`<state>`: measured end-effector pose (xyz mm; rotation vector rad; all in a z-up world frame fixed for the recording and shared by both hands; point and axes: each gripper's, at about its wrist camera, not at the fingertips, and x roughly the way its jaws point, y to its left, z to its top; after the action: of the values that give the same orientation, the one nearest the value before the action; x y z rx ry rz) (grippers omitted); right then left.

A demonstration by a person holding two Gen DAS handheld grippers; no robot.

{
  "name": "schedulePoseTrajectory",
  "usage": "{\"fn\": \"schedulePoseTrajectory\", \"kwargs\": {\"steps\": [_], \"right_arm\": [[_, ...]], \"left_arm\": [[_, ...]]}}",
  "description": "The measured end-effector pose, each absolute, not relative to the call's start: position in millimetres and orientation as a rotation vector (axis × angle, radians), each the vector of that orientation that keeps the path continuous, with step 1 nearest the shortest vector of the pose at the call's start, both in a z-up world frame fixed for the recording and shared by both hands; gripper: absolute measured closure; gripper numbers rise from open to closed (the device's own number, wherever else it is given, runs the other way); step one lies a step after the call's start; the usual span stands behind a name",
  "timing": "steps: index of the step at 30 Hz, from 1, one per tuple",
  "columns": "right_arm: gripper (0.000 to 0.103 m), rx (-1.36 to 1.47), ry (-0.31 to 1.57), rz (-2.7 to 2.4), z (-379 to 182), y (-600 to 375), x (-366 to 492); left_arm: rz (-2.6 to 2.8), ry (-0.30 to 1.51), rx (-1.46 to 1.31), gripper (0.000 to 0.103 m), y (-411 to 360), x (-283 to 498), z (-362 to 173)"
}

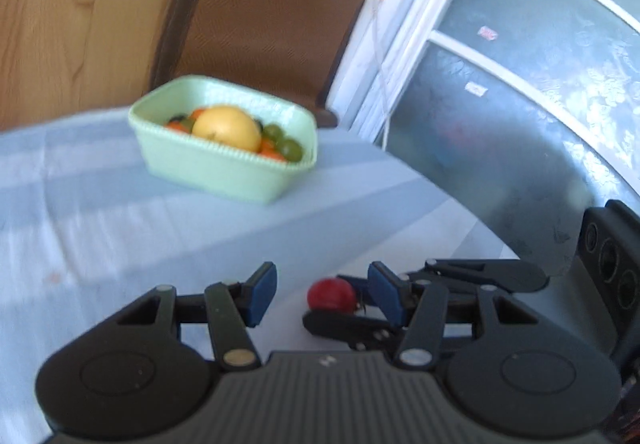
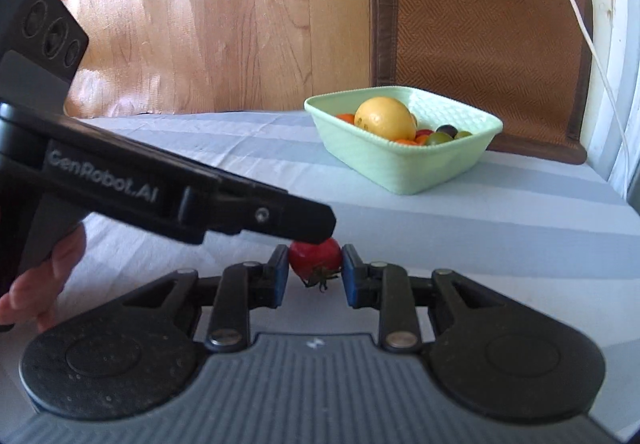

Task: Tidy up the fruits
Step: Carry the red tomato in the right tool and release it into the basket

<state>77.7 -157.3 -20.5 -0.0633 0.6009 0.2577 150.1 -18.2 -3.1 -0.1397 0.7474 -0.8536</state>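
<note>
Squeezing the red tomato (image 2: 315, 259) near us, the right tongs (image 2: 315, 273) must carry it to the far green bowl (image 2: 404, 168) already holding fruit, while the left tongs (image 1: 322, 294) wait open.

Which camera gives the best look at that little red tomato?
The right wrist view: the red tomato sits sharp and centred between the right gripper pads, its green stem visible. The left wrist view shows it blurred, partly hidden behind black gripper parts.

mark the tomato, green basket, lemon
tomato (image 2: 314, 257): right wrist view, red skin between the pads.
green basket (image 2: 404, 164): right wrist view, near outer wall.
lemon (image 2: 385, 118): right wrist view, middle of peel.
</note>
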Motion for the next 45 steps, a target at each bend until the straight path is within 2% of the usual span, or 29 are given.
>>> {"fn": "schedulePoseTrajectory", "kwargs": {"steps": [3,5,6,16,17,19,21,22,26,28,29,30,45], "right_arm": [[0.068,-0.075,0.616,0.264,-24.8,-157.7,74.3],[0.053,-0.066,0.608,0.278,-23.5,-159.1,70.0],[0.052,-0.06,0.601,0.288,-22.7,-160.2,67.1],[0.051,-0.097,0.575,0.313,-18.5,-169.2,56.2],[0.052,-0.096,0.577,0.313,-18.3,-170.7,56.4],[0.052,-0.092,0.586,0.318,-18.8,-174.4,57.2],[0.052,-0.098,0.598,0.33,-19.6,-175.2,59.6],[0.053,-0.102,0.6,0.334,-20.0,-174.5,60.2],[0.066,-0.115,0.606,0.367,-21.9,-171.4,64.5],[0.068,-0.124,0.6,0.377,-22.2,-169.9,64.4],[0.074,-0.125,0.597,0.379,-22.2,-170.1,64.4],[0.074,-0.123,0.594,0.376,-22.0,-170.9,64.7],[0.074,-0.075,0.386,0.269,14.0,-205.8,122.1]], "left_arm": [[-0.827,0.771,-0.193,0.052,-6.5,141.6,-1.1],[-0.805,0.773,-0.237,0.052,3.1,136.5,-0.5],[-0.795,0.773,-0.259,0.052,6.9,134.1,-0.7],[-0.774,0.793,-0.223,0.052,-22.8,127.1,-6.8],[-0.773,0.797,-0.21,0.052,-28.7,127.2,-7.6],[-0.766,0.808,-0.188,0.059,-36.0,128.5,-10.7],[-0.744,0.813,-0.178,0.059,-40.1,130.6,-13.3],[-0.743,0.822,-0.179,0.064,-41.6,131.9,-15.5],[-0.733,0.813,-0.191,0.069,-39.8,132.9,-18.4],[-0.726,0.815,-0.199,0.072,-37.7,134.7,-18.4],[-0.72,0.813,-0.209,0.072,-36.6,135.9,-17.2],[-0.721,0.809,-0.218,0.075,-35.7,136.8,-15.4],[-0.74,0.678,-0.193,0.074,-81.9,215.8,39.0]]}}
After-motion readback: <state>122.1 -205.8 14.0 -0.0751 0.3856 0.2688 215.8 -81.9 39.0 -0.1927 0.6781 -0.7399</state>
